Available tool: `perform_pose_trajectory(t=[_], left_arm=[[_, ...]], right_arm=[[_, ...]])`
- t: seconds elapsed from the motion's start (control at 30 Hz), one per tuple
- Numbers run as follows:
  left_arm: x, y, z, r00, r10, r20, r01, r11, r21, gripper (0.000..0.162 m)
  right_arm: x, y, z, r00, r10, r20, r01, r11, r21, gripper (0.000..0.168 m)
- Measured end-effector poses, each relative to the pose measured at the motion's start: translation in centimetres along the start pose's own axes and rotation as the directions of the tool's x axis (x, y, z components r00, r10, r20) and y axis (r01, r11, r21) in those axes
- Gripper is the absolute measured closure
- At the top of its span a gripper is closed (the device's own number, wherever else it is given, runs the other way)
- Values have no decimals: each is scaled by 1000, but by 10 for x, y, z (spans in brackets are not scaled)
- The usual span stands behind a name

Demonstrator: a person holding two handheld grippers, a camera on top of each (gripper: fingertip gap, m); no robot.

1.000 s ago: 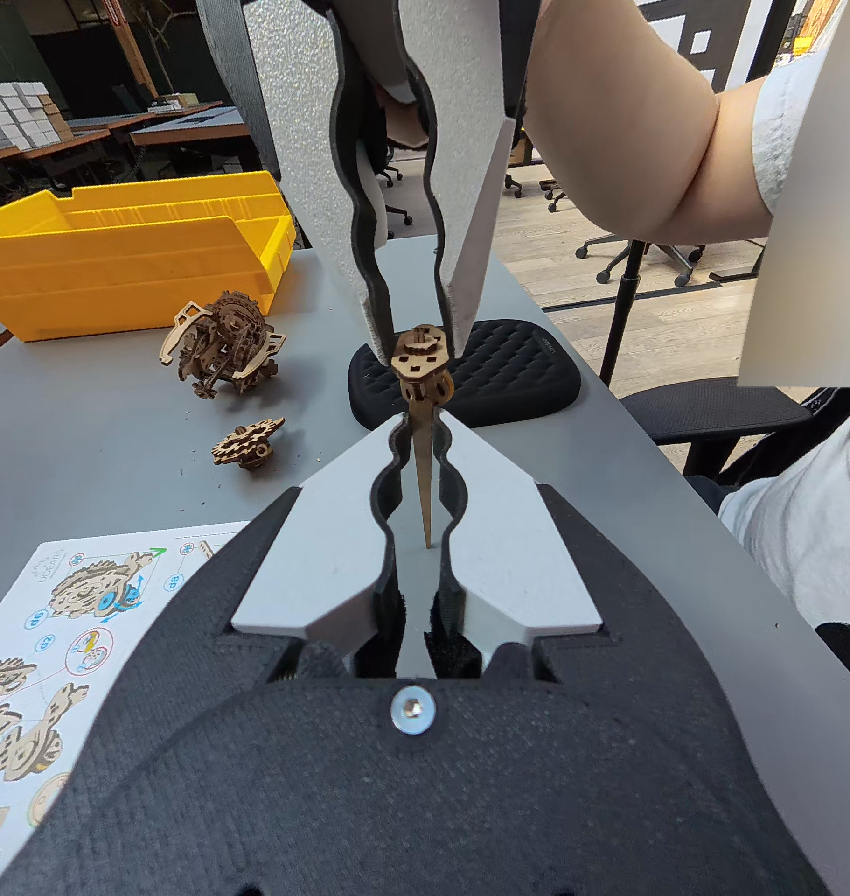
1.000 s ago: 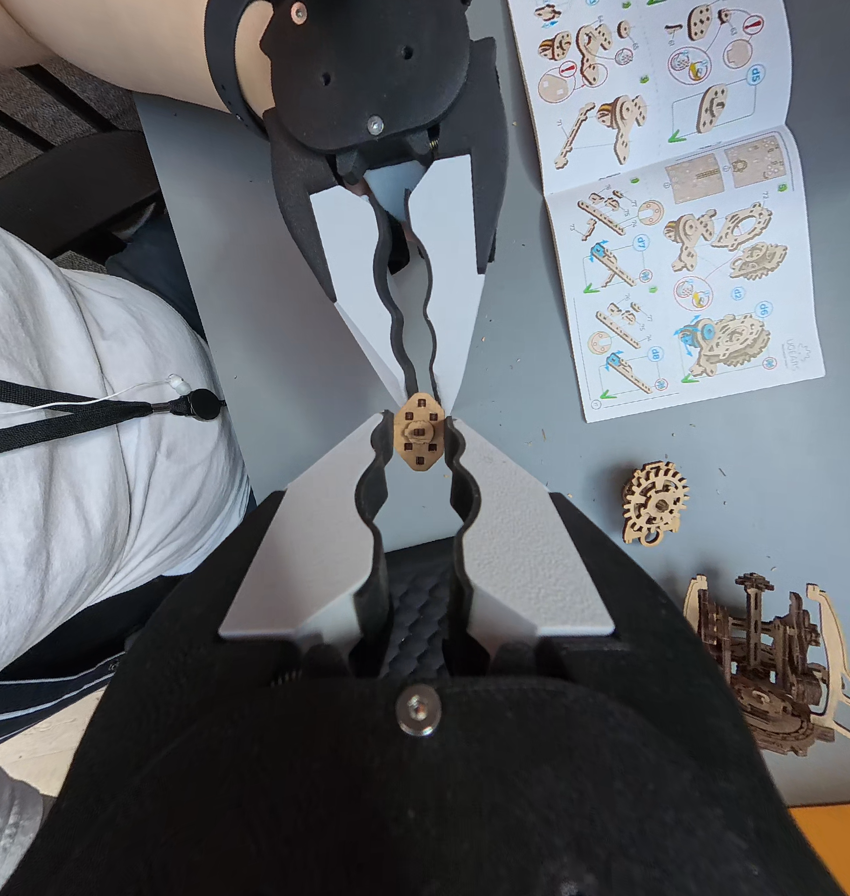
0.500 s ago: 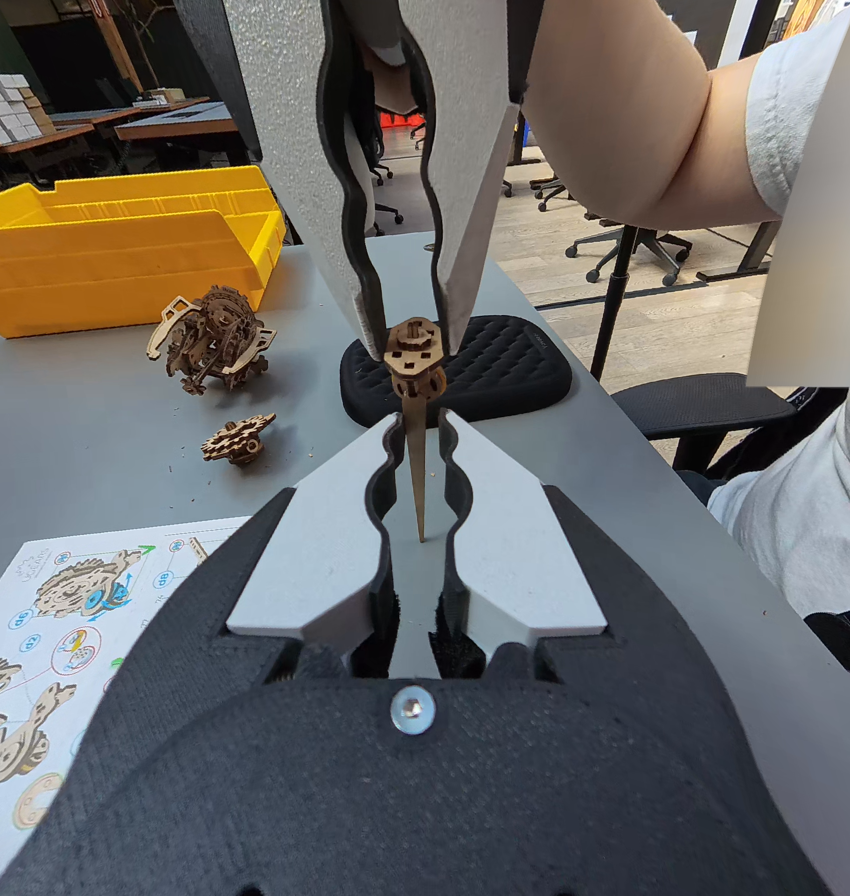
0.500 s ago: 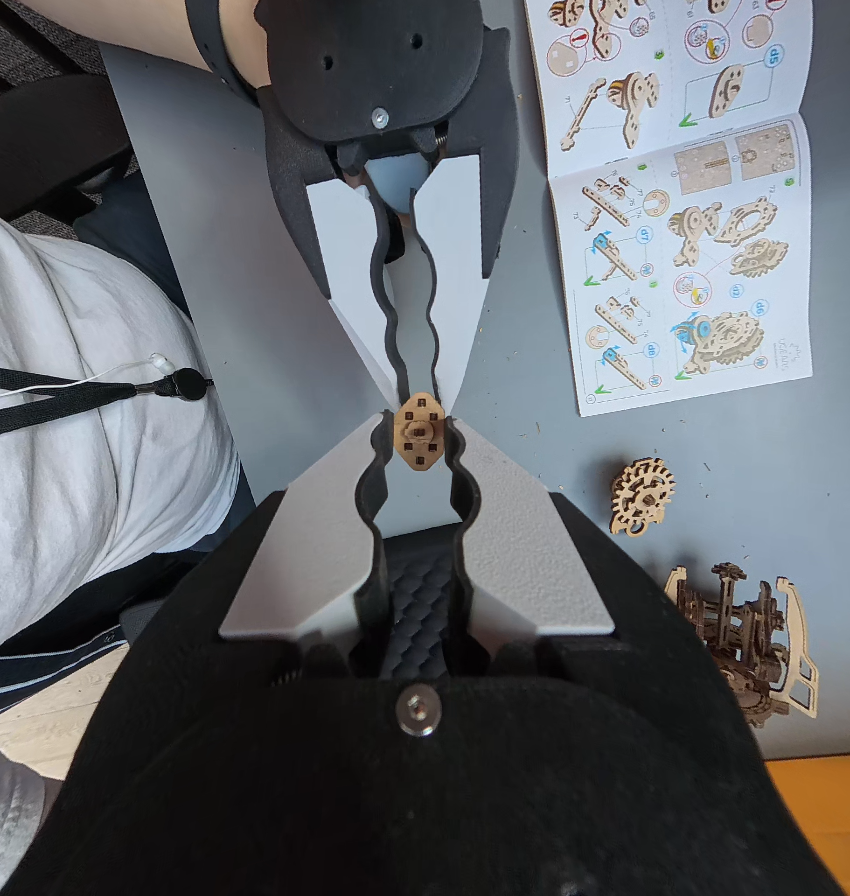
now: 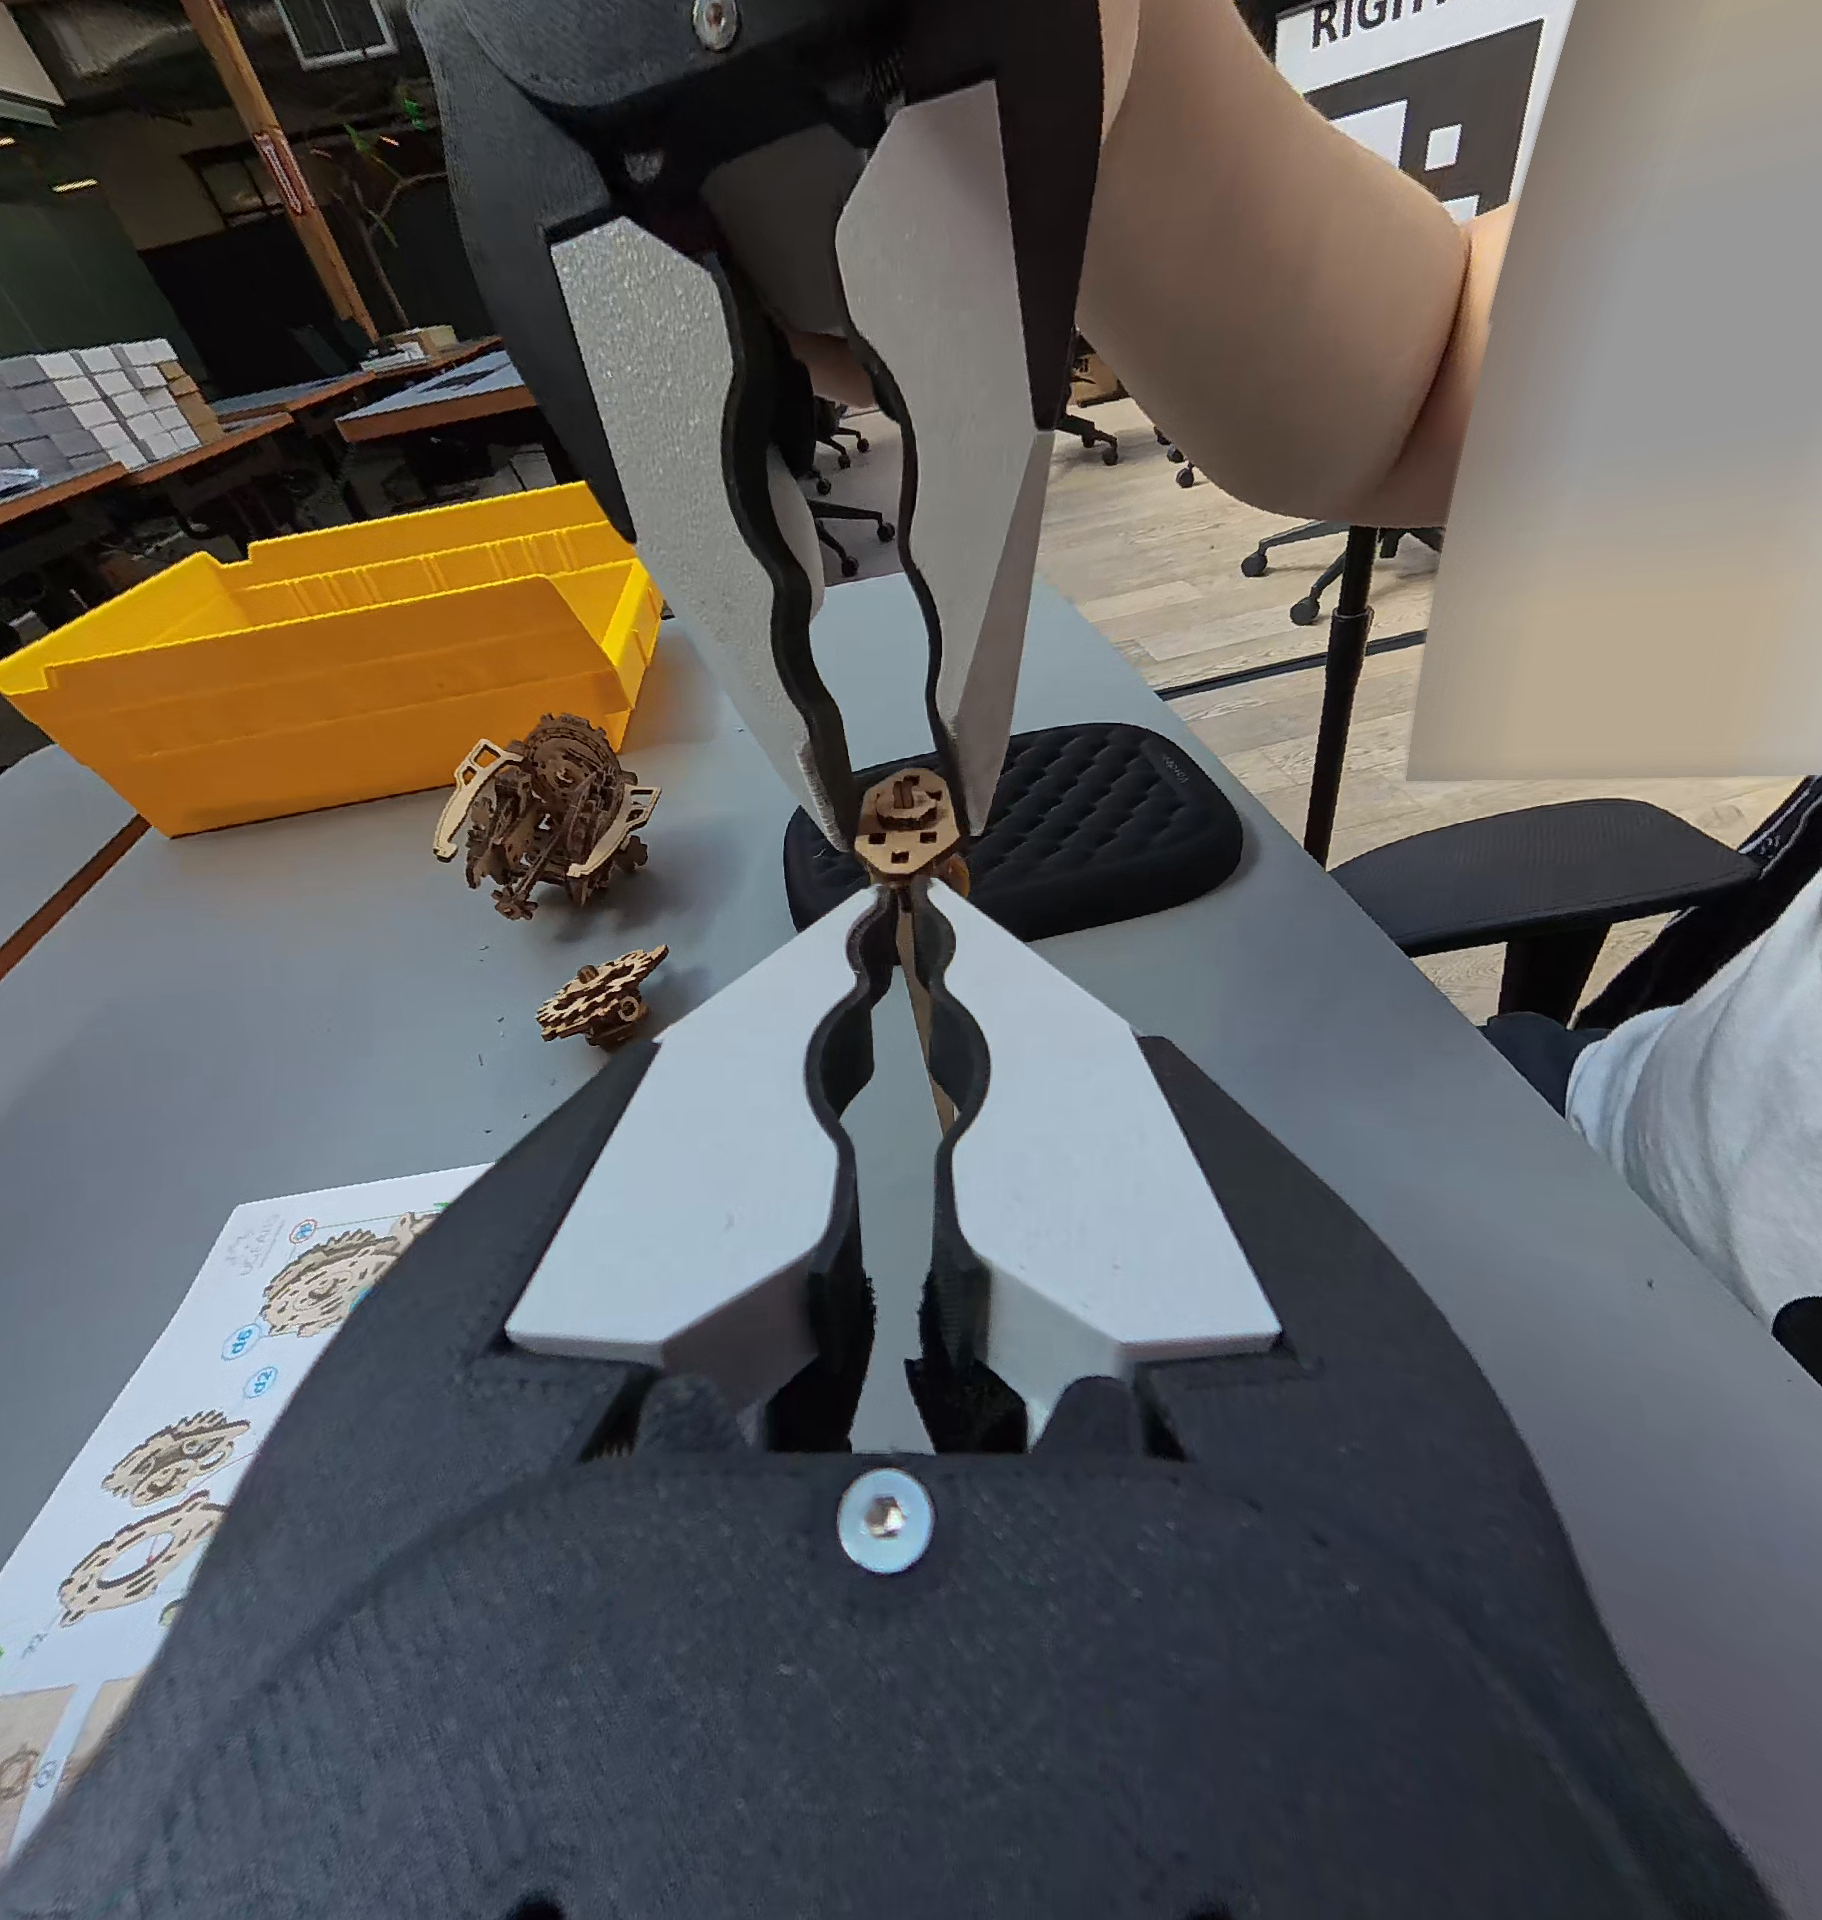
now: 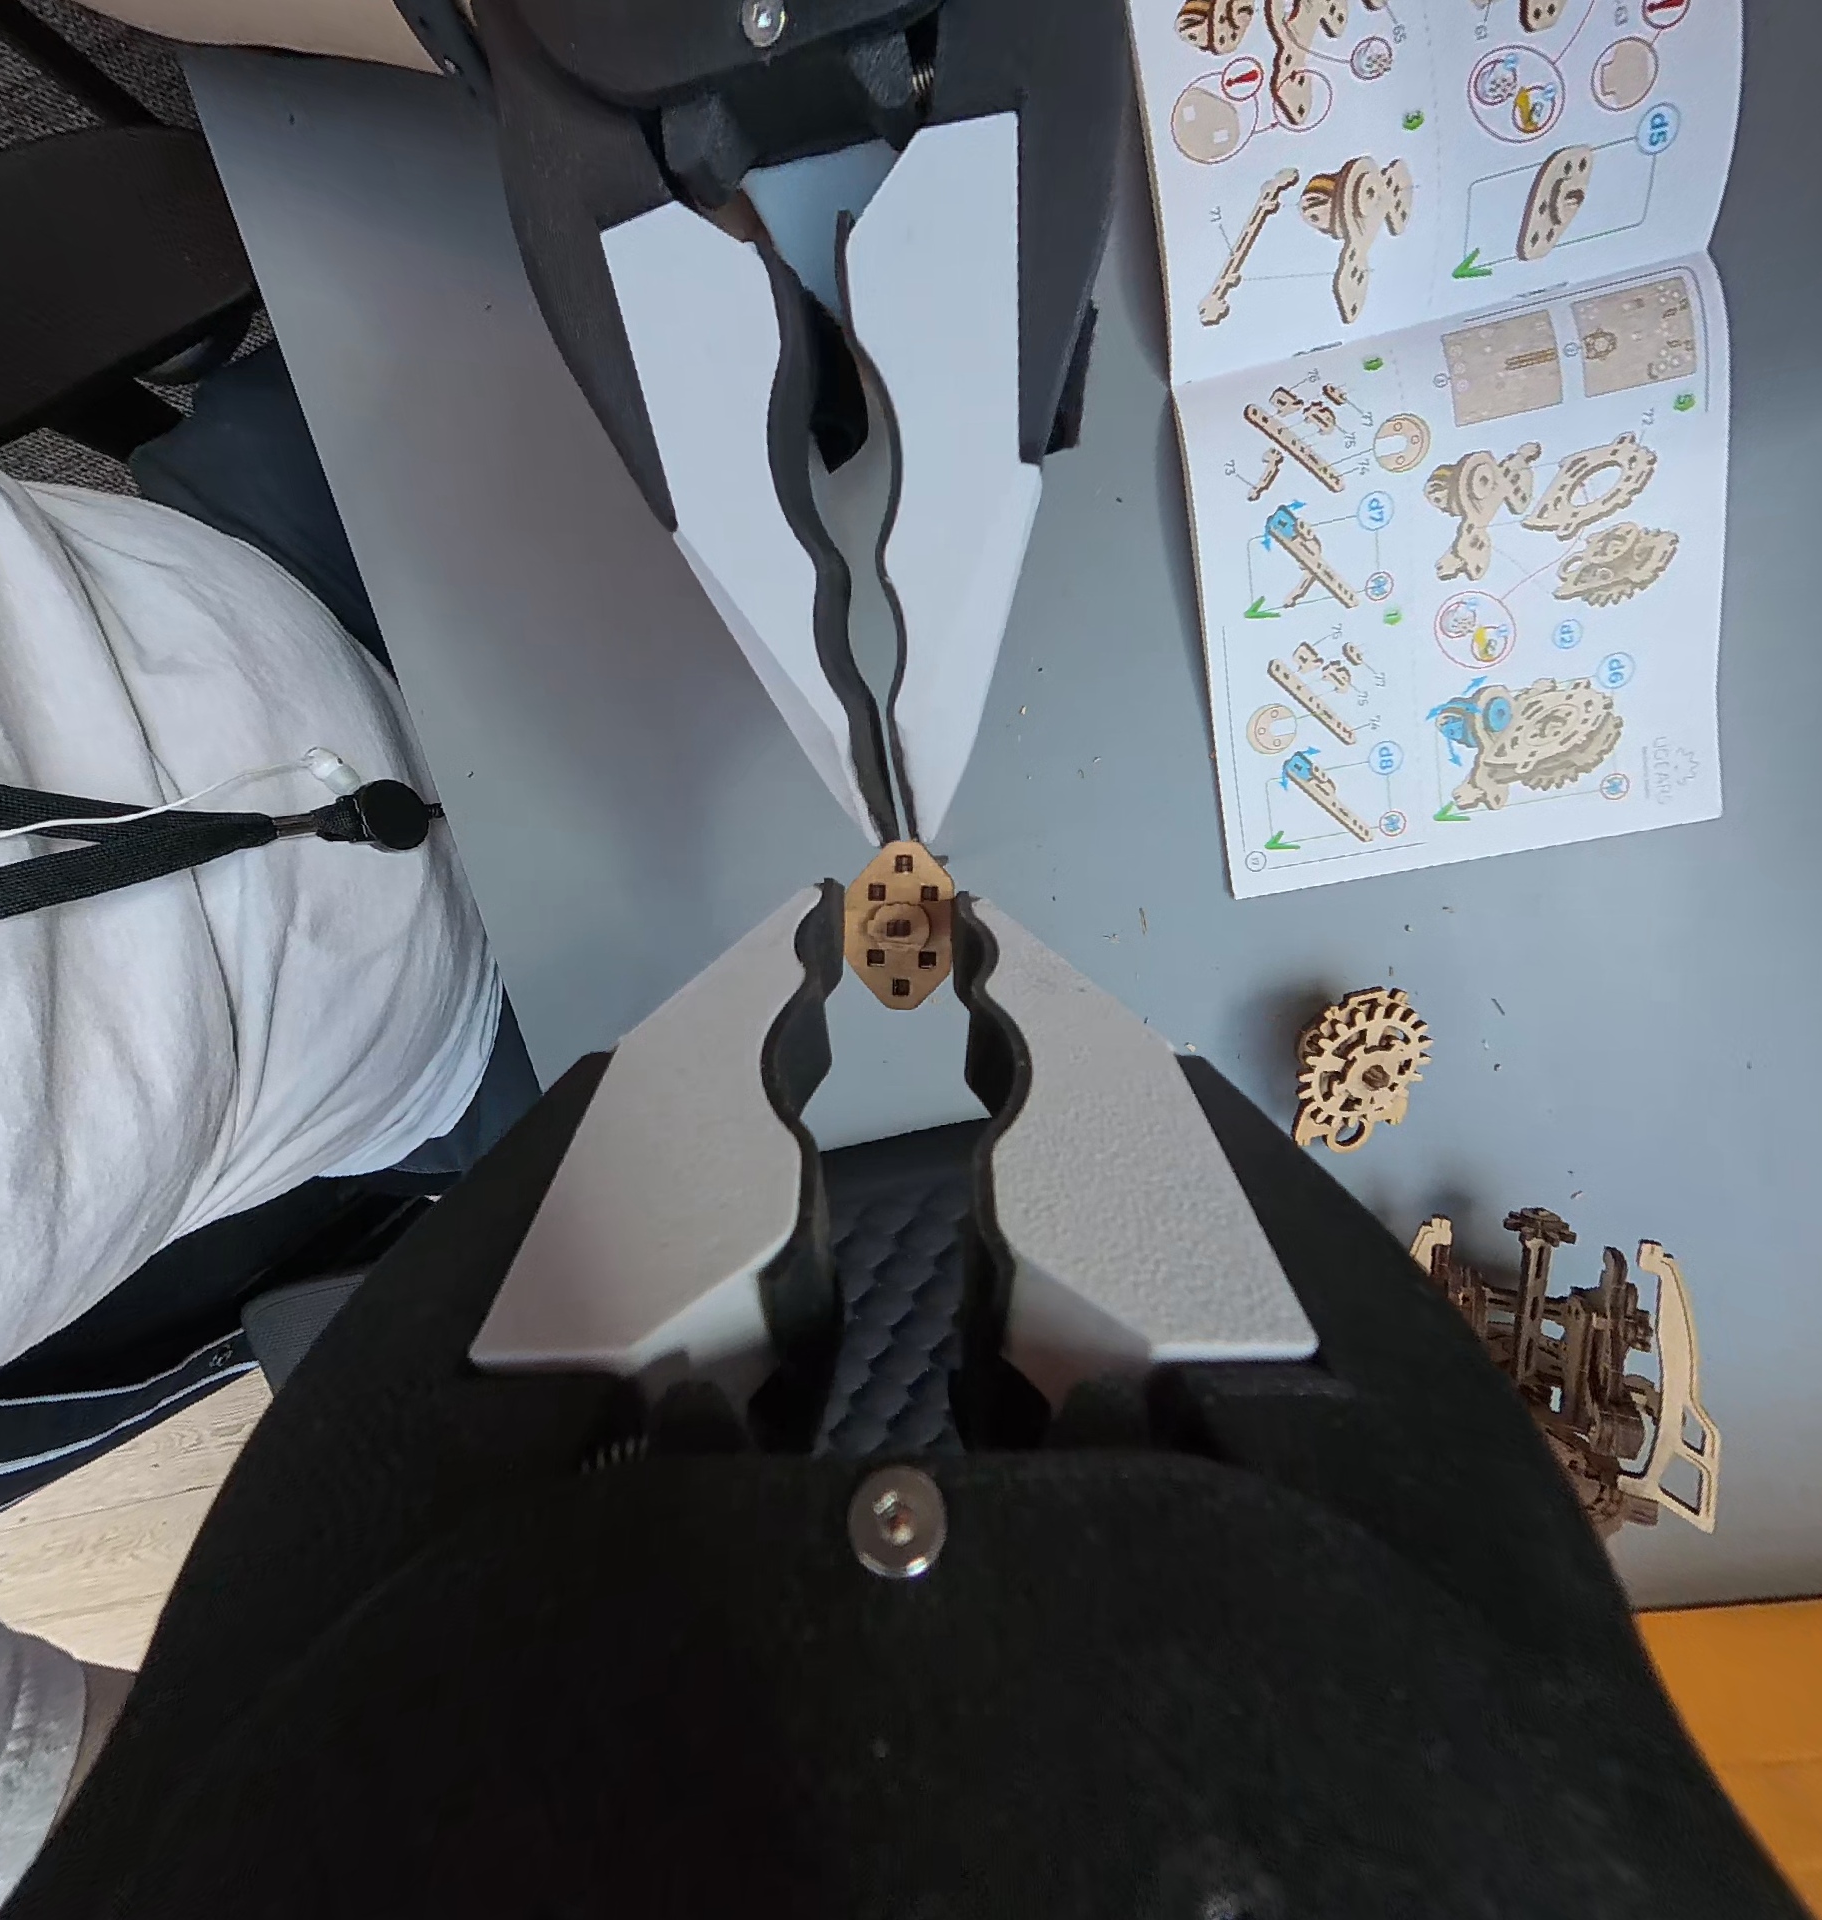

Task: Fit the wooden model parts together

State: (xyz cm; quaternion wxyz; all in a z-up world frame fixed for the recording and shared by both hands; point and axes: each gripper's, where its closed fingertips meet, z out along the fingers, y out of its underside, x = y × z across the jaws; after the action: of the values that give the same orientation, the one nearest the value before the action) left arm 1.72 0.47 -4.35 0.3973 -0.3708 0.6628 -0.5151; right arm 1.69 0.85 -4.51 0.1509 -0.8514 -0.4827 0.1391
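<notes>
Two wooden parts meet in mid-air above the near edge of the grey table [image 5: 263,1039]: a small plate with square holes [image 6: 899,927] and a thin stick [image 5: 926,1023]. Right gripper [image 6: 891,935] is narrowed onto the plate, pinching its side edges. Left gripper [image 5: 899,894] is nearly closed on the stick just under the plate.

Stick's long axis runs along the left fingers, its far end at the plate and its free end pointing back toward the left gripper's body. Plate's flat face looks into the right wrist camera, seemingly square to the stick.

Judgement: joint looks engaged but full seating can't be confirmed. Push straight along the stick, no twist; thin stick may snap if bent.

Farther left on the table: loose gear [image 5: 603,1001], half-built model [image 5: 545,812], yellow bin [image 5: 315,665]. Instruction sheet [image 6: 1447,436] lies near left.
</notes>
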Motion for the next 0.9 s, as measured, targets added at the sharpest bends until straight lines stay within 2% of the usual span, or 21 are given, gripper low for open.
perform_pose_trajectory(t=[0.43, 0.9], left_arm=[[0, 3, 3, 996, -84, -32, 85, 995, 46, 162], [-3, 3, 2, 994, -103, -27, 106, 988, 110, 162]], right_arm=[[1, 0, 0, 1000, 0, -1, 0, 1000, 3, 148], [3, -2, 0, 1000, -9, 5, 9, 999, 46, 148]])
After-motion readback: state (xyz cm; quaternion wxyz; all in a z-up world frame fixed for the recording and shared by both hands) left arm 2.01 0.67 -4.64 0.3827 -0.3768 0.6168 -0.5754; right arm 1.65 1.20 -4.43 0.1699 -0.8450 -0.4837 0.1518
